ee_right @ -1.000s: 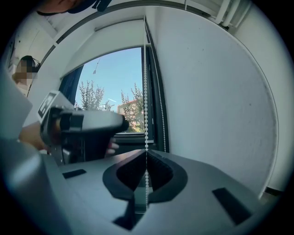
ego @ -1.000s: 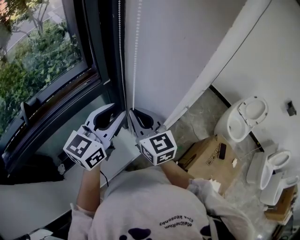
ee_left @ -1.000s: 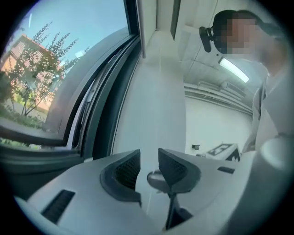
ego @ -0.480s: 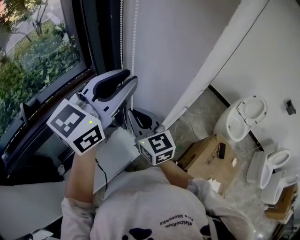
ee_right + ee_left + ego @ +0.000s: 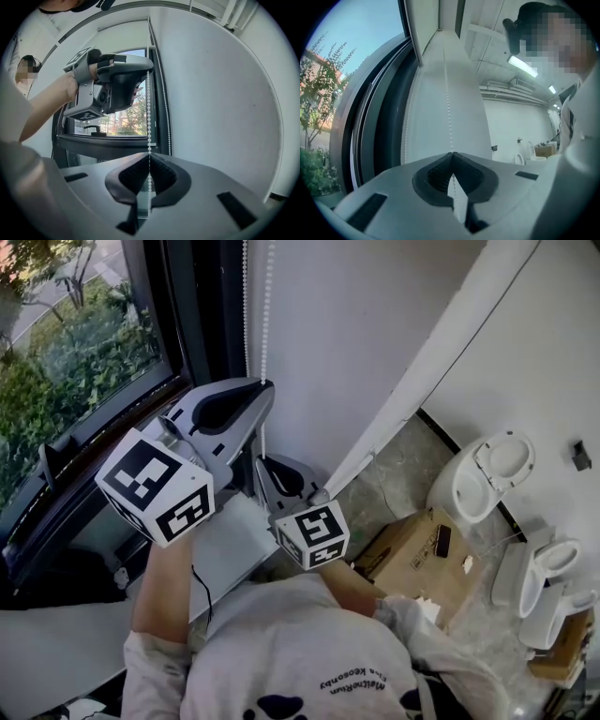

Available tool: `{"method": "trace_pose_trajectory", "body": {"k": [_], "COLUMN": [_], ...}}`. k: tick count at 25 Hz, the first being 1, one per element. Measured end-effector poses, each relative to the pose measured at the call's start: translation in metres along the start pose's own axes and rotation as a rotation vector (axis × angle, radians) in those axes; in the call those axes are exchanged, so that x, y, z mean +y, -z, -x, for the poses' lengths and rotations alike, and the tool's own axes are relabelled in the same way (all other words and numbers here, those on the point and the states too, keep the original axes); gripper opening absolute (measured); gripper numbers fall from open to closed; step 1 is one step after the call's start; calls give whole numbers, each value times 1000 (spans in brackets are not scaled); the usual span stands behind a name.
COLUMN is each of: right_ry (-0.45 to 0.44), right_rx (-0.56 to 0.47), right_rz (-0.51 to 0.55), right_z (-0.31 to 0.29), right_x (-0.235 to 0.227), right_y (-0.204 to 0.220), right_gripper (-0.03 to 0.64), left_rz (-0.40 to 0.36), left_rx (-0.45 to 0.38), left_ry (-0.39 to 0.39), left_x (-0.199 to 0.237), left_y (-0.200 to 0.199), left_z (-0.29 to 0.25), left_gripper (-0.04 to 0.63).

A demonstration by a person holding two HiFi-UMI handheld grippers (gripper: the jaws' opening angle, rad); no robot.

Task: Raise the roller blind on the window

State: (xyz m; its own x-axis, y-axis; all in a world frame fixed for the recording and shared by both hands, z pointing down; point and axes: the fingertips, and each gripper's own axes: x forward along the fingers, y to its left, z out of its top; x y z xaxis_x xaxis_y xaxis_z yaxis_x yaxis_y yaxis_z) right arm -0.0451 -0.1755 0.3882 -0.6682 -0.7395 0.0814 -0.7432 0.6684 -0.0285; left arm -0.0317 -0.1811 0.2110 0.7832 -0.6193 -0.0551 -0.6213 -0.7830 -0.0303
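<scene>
Left hand-held gripper (image 5: 451, 157), just closed, and right hand-held gripper (image 5: 149, 159) clamp wall-side bead chain (image 5: 266, 324).

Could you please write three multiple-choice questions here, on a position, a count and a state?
1. The grey left gripper sits where, against the grey right gripper? A higher B lower C level
2. How many white bead-chain strands hang by the dark window frame? A one B two C four
3. The right gripper is: A wide open B shut on a strand C shut on cardboard
1 A: the right gripper view shows it above, its jaws having just been closing on a strand. 2 B: two strands hang side by side. 3 B: its jaws meet on the beads.
</scene>
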Motion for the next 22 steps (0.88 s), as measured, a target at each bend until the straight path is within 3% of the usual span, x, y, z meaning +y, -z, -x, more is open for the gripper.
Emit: {"method": "trace_pose_trajectory", "body": {"k": [22], "right_ry": [-7], "right_rx": [192], "right_rz": [21], "right_z": [-6], "right_x": [1], "right_y": [132], "right_gripper": [9], "left_rz": [172], "left_rx": [98], "left_ry": [-88], "left_x": [4], "left_y": [132], "left_z": [10], "left_gripper": [9]}}
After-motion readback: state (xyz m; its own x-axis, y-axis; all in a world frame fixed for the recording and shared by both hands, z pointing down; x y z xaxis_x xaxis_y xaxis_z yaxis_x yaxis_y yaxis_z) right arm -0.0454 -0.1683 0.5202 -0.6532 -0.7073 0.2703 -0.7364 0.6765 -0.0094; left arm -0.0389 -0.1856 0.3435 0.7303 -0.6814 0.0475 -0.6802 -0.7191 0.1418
